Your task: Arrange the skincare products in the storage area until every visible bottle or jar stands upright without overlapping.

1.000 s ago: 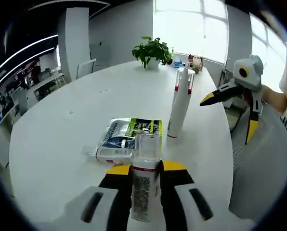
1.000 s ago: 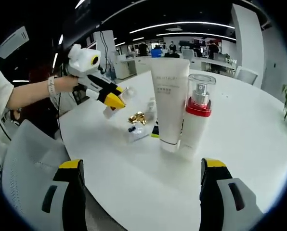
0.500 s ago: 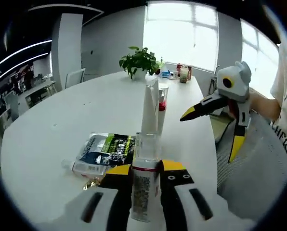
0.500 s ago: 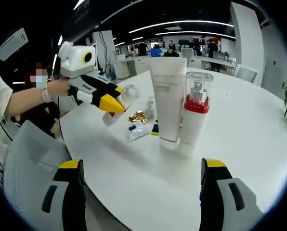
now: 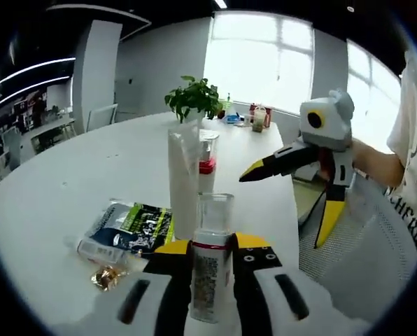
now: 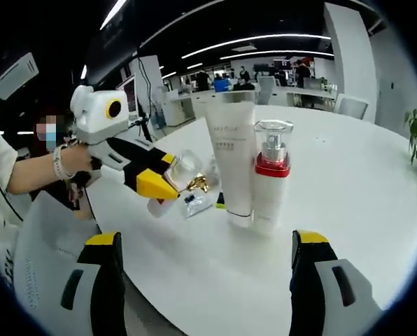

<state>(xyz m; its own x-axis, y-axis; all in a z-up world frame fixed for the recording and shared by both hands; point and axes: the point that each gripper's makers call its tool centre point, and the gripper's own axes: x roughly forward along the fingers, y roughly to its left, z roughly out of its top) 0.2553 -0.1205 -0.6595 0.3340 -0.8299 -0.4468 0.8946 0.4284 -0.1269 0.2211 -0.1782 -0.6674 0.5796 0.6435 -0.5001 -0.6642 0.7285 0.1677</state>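
My left gripper (image 5: 211, 253) is shut on a small clear-capped bottle (image 5: 210, 266) with a red collar, held above the white table (image 5: 68, 189). A white tube (image 5: 183, 183) and a red-collared pump bottle (image 5: 207, 159) stand upright side by side behind it. In the right gripper view the same tube (image 6: 231, 162) and pump bottle (image 6: 270, 183) stand mid-table, and the left gripper (image 6: 168, 179) hangs to their left with the held bottle (image 6: 172, 182). My right gripper (image 6: 203, 245) is open and holds nothing; it also appears as the right gripper (image 5: 282, 199) in the left gripper view.
A flat green-and-dark sachet (image 5: 130, 225), a small lying bottle (image 5: 96, 250) and a gold-wrapped piece (image 5: 108, 277) lie left of the tube. A potted plant (image 5: 193, 98) and small items (image 5: 257, 116) sit at the far edge. A mesh chair (image 6: 40, 259) stands by the table.
My left gripper has carried the bottle closer to the upright tube and pump bottle. The right gripper stays open, hovering beside them.
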